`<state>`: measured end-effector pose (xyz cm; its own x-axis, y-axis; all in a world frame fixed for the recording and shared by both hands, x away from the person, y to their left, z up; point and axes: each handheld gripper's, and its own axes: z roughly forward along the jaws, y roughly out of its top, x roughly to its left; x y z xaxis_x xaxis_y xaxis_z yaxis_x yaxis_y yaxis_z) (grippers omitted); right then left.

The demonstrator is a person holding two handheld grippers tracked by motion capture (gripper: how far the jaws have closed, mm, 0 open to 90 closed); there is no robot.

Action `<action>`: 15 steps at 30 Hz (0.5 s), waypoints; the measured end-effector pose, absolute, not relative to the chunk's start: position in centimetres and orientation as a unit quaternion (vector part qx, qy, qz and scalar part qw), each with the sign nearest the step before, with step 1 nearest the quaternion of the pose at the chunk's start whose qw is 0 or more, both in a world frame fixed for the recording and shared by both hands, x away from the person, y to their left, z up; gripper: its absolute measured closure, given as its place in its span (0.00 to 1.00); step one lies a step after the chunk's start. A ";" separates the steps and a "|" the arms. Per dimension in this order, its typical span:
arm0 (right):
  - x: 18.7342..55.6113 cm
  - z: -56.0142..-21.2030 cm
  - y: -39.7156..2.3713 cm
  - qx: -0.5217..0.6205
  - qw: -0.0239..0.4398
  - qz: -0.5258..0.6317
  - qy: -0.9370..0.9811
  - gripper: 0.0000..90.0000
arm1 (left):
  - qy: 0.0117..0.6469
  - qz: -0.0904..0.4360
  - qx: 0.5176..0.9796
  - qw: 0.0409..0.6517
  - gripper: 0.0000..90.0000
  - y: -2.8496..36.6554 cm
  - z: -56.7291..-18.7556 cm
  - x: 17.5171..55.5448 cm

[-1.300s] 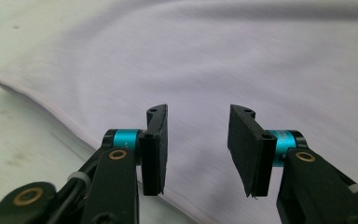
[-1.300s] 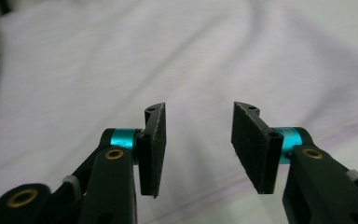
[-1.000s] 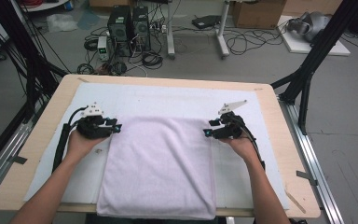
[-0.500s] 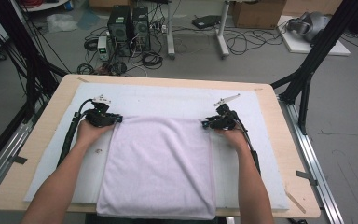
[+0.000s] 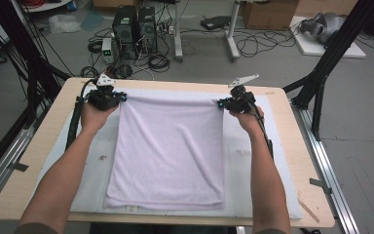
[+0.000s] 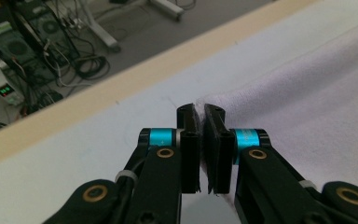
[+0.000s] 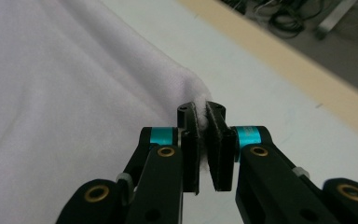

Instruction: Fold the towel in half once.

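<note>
A pale lilac towel point(image 5: 170, 151) lies spread on the white mat point(image 5: 253, 161), with its far edge raised and pulled straight between my two grippers. In the high view my left gripper point(image 5: 121, 97) holds the towel's far left corner. Its jaws have just been closing and now pinch that corner point(image 6: 209, 100), as the left gripper view point(image 6: 200, 111) shows. My right gripper point(image 5: 221, 103) is shut on the far right corner, and a tuft of cloth point(image 7: 198, 95) sticks out between its pads in the right gripper view point(image 7: 201, 108).
The mat covers a wooden table point(image 5: 44, 146); its far edge runs just beyond the grippers. Past it on the floor stand computer towers point(image 5: 134, 27) amid cables. Black frame struts point(image 5: 331, 53) rise at both sides of the table.
Both jaws closed on the towel's far corners. Both hands then moved up and toward the table's far edge, drawing the towel's far edge with them and stretching it out.
</note>
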<state>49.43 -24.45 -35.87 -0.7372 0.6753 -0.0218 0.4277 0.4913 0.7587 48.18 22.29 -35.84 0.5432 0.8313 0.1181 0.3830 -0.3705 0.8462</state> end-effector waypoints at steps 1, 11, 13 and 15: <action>49.8 -35.4 -24.5 0.326 0.167 0.385 0.847 0.93 | 0.389 0.283 0.779 0.401 0.92 22.2 -35.6 48.6; 49.1 -38.5 -25.5 0.359 0.143 0.376 0.842 0.51 | 0.396 0.240 0.796 0.390 0.60 23.3 -38.3 47.0; 48.2 -38.8 -25.4 0.363 0.107 0.361 0.852 0.48 | 0.380 0.230 0.807 0.389 0.60 23.5 -39.0 45.8; 46.4 -39.0 -25.3 0.338 0.128 0.362 0.859 0.51 | 0.370 0.227 0.813 0.388 0.60 23.5 -39.7 44.5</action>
<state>46.44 -25.27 -39.02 -0.7392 0.6730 0.0238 0.4873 0.5103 0.7086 44.53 23.55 -39.69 0.6223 0.7784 0.0824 0.4258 -0.4249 0.7988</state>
